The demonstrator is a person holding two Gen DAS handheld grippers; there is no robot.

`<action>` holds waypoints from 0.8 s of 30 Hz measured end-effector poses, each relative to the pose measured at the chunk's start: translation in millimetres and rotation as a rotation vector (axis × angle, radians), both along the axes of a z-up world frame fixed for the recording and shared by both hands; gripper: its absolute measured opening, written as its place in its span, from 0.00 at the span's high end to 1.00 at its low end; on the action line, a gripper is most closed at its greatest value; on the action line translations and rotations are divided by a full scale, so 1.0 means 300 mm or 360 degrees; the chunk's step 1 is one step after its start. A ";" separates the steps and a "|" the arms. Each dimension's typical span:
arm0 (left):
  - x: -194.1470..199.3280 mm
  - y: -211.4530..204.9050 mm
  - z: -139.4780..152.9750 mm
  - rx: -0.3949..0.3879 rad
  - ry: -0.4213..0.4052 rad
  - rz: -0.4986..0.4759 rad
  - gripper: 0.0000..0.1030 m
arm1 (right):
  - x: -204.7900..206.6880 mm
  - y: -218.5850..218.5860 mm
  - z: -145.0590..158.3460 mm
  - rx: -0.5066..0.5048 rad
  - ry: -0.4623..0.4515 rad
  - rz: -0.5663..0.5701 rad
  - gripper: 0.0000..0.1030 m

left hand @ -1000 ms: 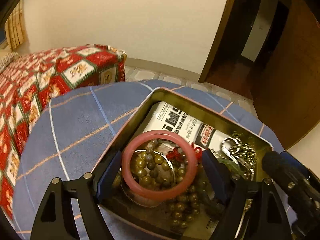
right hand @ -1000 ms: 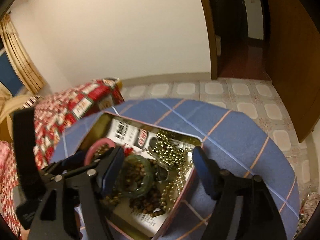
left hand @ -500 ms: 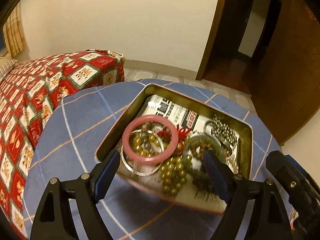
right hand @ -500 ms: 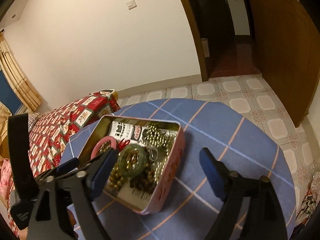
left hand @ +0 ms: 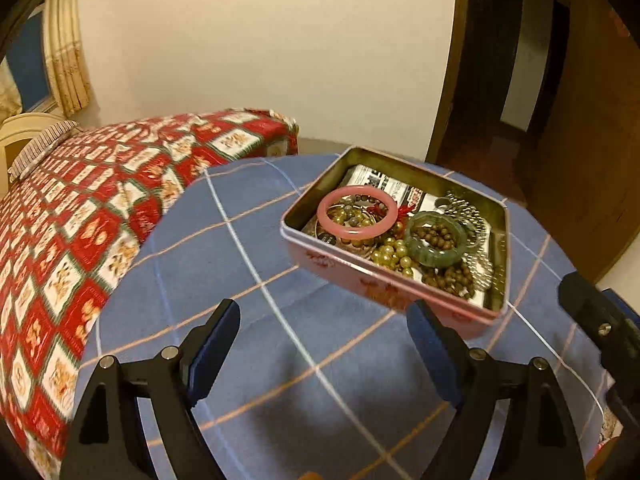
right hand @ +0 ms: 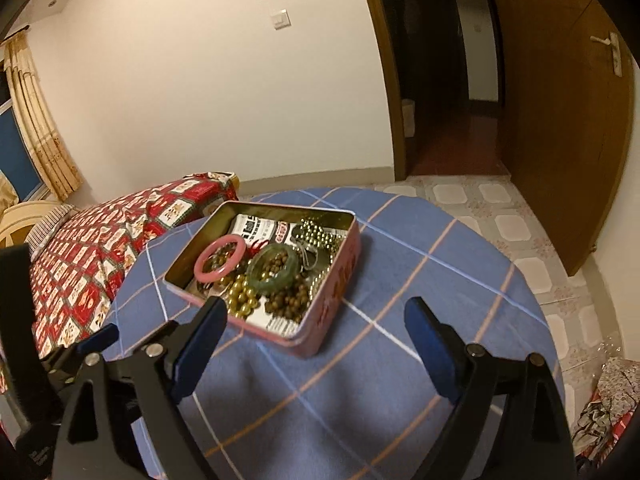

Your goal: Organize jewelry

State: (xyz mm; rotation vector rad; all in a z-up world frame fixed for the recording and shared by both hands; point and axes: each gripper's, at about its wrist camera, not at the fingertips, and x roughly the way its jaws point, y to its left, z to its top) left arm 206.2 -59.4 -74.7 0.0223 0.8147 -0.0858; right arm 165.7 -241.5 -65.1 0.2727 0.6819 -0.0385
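Red-and-white patterned bedcover (left hand: 100,208) occupies the left side of both views, on a bed beside the round table (left hand: 240,280), which carries a blue checked cloth. Left gripper (left hand: 324,344) hangs above the near part of the cloth; its jaws stand wide apart and hold nothing. An open pink tin (left hand: 384,280) sits on the table ahead of and slightly right of this gripper, apart from both fingers. Inside the tin, from left to right: a pink bangle (left hand: 357,212) lying on yellowish beads (left hand: 394,254), a green bangle (left hand: 436,242) lying on brown beads (left hand: 450,280), and a heap of small metallic balls (left hand: 468,212) at the far right corner. Printed paper (left hand: 380,180) lines the bottom of the tin.

Right gripper (right hand: 316,332) hangs over the near edge of the tin (right hand: 332,292); its jaws are likewise spread wide and empty. A wooden door (right hand: 560,140) stands open at the right.
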 end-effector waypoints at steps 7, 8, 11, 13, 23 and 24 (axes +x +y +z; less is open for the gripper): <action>-0.194 0.028 0.057 0.0024 -0.0172 0.0017 0.17 | -0.165 0.043 0.039 -0.0102 -0.0137 -0.0047 0.10; -0.216 0.033 0.062 0.0019 -0.0185 0.0019 0.17 | -0.189 0.047 0.047 -0.0114 -0.0162 -0.0053 0.10; -0.270 0.046 0.071 -0.0015 -0.0209 0.0016 0.17 | -0.245 0.063 0.072 -0.0172 -0.0220 -0.0063 0.09; -0.310 0.051 0.081 -0.0011 -0.0243 0.0022 0.17 | -0.280 0.073 0.087 -0.0211 -0.0264 -0.0073 0.06; -0.457 0.069 0.165 0.0011 -0.0418 0.0025 0.17 | -0.405 0.101 0.159 -0.0243 -0.0435 -0.0106 0.02; -0.468 0.069 0.175 0.0021 -0.0438 0.0027 0.17 | -0.410 0.104 0.167 -0.0242 -0.0447 -0.0104 0.02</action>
